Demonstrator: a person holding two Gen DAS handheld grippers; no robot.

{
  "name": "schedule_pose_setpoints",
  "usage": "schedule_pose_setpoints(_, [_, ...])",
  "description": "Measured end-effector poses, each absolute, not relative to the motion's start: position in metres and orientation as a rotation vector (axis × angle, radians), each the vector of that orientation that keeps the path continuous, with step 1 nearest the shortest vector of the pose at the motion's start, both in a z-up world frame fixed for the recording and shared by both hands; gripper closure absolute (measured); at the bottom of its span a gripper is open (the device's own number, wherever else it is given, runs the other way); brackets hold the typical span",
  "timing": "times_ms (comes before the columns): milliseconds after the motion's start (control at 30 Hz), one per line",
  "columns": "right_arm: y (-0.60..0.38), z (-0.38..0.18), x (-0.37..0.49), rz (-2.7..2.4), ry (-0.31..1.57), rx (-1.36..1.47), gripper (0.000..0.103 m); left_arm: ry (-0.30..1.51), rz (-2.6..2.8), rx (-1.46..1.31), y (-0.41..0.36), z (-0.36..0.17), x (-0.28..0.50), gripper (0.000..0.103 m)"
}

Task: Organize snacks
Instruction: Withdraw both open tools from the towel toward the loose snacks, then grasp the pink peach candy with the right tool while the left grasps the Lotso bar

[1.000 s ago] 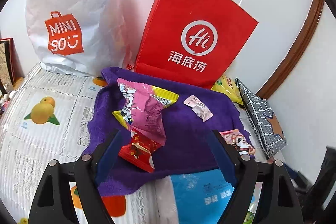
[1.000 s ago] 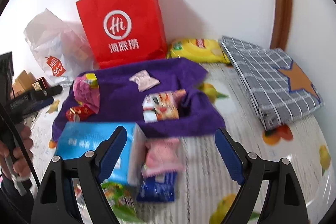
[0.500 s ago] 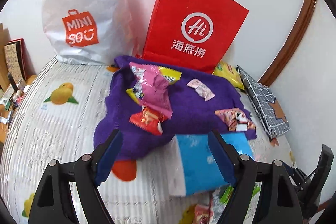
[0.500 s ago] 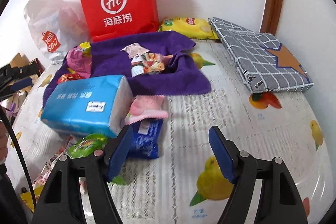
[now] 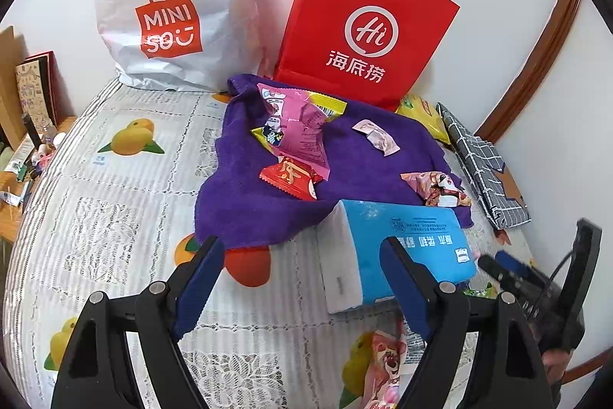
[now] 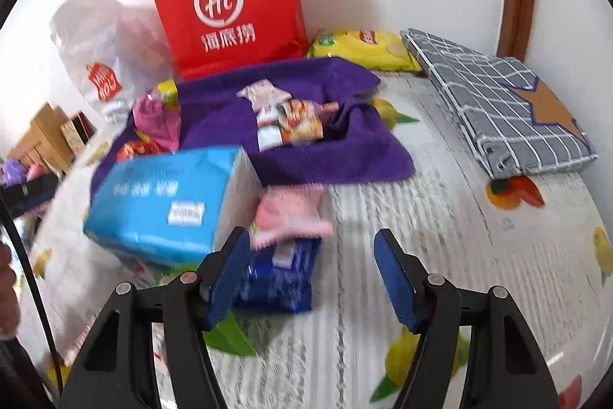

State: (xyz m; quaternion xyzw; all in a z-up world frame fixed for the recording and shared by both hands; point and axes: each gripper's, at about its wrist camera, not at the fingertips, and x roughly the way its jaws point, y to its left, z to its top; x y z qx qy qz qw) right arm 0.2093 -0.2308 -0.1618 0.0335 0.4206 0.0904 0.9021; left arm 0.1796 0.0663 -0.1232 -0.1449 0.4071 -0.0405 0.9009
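The left gripper hangs with its jaws spread wide and empty above the fruit-print bench, just short of the purple towel that carries a pink snack bag, a red candy pack and two smaller packets. The right gripper is narrowing its jaws on nothing, while a dark blue snack pack lies under its left finger, below a pink wrapper and beside the blue tissue pack. A red paper bag stands against the wall behind the towel.
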Motion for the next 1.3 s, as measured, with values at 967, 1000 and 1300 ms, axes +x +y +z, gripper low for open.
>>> schedule_pose_setpoints(967, [-0.261, -0.178, 0.203, 0.212, 1.009, 0.043, 0.086, 0.903, -0.105, -0.256, 0.052, -0.136, 0.184, 0.021])
schedule_pose_setpoints(1000, [-0.262, -0.18, 0.202, 0.208, 1.01, 0.041, 0.085, 0.905, -0.108, -0.256, 0.051, -0.137, 0.183, 0.021])
schedule_pose_setpoints(1300, [-0.258, -0.181, 0.21, 0.167, 0.95, -0.018, 0.049, 0.899, -0.121, -0.234, 0.046, -0.134, 0.172, 0.021])
